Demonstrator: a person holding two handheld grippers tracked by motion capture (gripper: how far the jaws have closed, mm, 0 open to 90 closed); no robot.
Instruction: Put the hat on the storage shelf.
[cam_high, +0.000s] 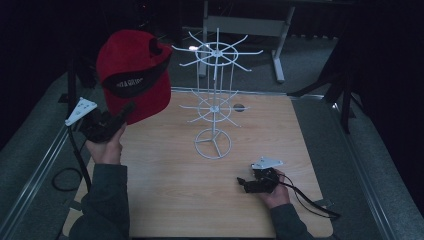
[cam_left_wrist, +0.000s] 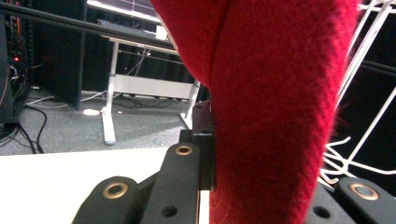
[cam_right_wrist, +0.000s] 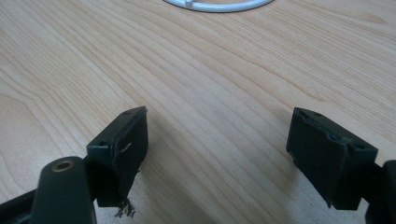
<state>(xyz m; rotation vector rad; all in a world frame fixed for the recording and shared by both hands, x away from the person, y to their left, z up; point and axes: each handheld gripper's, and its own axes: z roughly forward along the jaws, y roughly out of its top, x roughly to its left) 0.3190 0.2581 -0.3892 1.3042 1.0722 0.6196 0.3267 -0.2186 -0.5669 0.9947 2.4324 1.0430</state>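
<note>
Red knit cap (cam_high: 134, 70) w/ black brim, held aloft, left of table

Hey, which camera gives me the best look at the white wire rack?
The high view: the white wire rack stands whole on the table, ring base to top spokes. The left gripper view catches a few of its wires beside the red cap. The right gripper view shows an arc of its ring base at the top edge.

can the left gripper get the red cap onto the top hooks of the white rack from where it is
Probably yes. The left gripper holds the red cap raised beside the rack, about level with its top hooks, with nothing between them.
</note>
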